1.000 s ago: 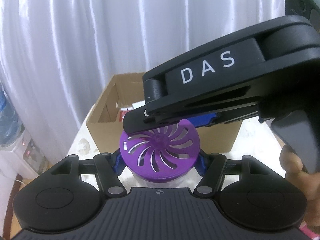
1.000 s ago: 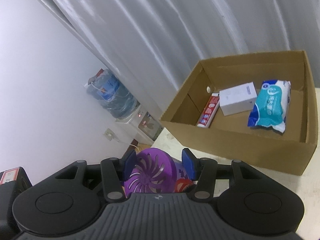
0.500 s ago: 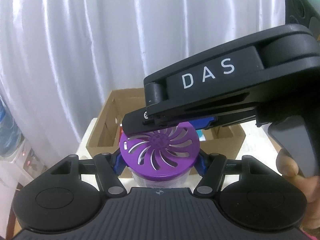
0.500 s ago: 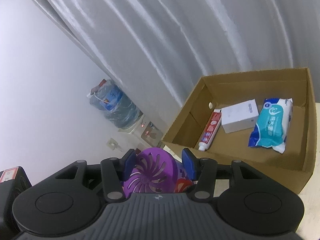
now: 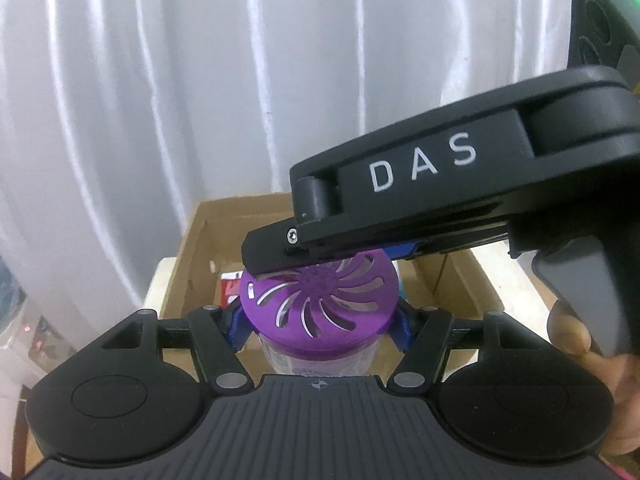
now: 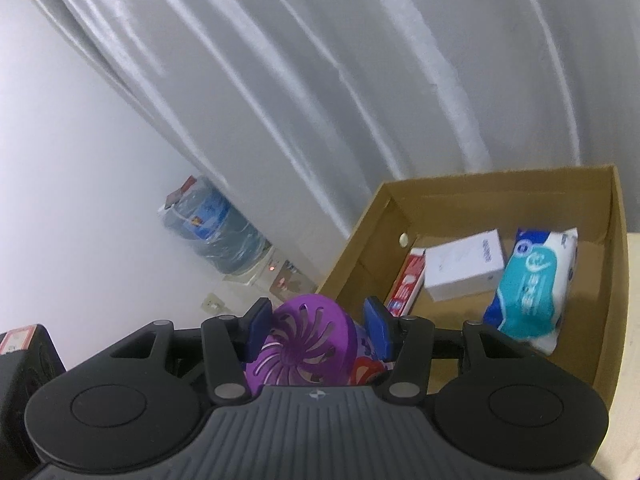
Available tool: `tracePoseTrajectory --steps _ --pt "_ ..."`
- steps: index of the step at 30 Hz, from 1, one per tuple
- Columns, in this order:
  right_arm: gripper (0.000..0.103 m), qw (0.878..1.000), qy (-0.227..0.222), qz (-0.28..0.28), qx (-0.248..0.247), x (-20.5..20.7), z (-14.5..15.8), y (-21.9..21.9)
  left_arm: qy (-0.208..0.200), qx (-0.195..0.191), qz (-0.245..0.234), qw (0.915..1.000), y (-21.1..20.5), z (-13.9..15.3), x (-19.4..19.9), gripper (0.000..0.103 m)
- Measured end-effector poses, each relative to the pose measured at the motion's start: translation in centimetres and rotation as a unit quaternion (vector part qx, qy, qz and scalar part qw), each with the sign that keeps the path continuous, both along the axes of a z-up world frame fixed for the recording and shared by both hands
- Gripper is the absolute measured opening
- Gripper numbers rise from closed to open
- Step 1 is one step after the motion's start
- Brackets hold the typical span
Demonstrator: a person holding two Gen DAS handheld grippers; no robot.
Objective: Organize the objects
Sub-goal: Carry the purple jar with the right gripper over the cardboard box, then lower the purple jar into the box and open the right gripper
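Jar: a clear jar (image 5: pixel 320 354) with a slotted purple lid (image 5: pixel 318 304), carried in the air just short of the box.
Left tongs: the left tongs (image 5: pixel 320 326) are closed on the jar below the lid, one blue pad on each side.
Right tongs: the right tongs (image 6: pixel 318 330) reach in from the side, their blue pads flanking the lid; whether they press it or merely bracket it cannot be told.
Box: an open cardboard box (image 6: pixel 618 280) stands on the pale counter (image 6: pixel 632 320) ahead, against a white curtain.
Already packed: a toothpaste carton (image 6: pixel 408 284), a white carton (image 6: pixel 464 270) and a teal wipes pack (image 6: pixel 532 288) lie side by side on the box floor.
Progress: three items appear stowed; the jar looks to be the one in transit.
Left to do: lower the jar into the free floor nearest the tongs, then release. What else waits outside the box is not shown.
Backdrop: a water dispenser (image 6: pixel 216 232) by the wall, well apart.
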State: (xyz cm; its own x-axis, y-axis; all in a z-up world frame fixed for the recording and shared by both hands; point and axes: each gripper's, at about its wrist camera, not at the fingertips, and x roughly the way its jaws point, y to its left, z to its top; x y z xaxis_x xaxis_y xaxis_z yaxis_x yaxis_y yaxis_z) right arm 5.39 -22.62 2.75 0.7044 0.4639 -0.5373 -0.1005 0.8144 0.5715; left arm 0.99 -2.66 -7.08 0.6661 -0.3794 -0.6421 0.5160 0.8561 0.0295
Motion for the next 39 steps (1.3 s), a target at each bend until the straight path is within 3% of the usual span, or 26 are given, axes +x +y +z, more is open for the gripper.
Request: tracePoseTrajectory --steps 7,13,18,32,39 --pt "0.055 0.999 0.050 -0.014 -0.001 5.5 -2.1 -1.9 0.068 -0.010 -0.031 0.9971 0.0 -2.2 5.0 0.065" --pt "0.055 0.994 0.112 -0.017 0.011 9.4 -5.8 -3.5 0.151 -0.022 -0.041 0.9875 0.1 -5.9 8.8 0.065" --pt "0.054 0.988 0.154 -0.012 0.018 10.9 -8.8 -4.0 0.196 -0.018 -0.038 0.9797 0.4 -9.0 9.4 0.065" --pt "0.054 0.983 0.183 0.012 -0.002 11.9 -11.7 -3.0 0.236 0.006 -0.028 0.9713 1.5 -13.0 8.5 0.065" --pt "0.053 0.982 0.188 0.014 -0.010 12.0 -11.8 -2.8 0.225 0.016 -0.025 0.9740 1.3 -12.6 8.5 0.075"
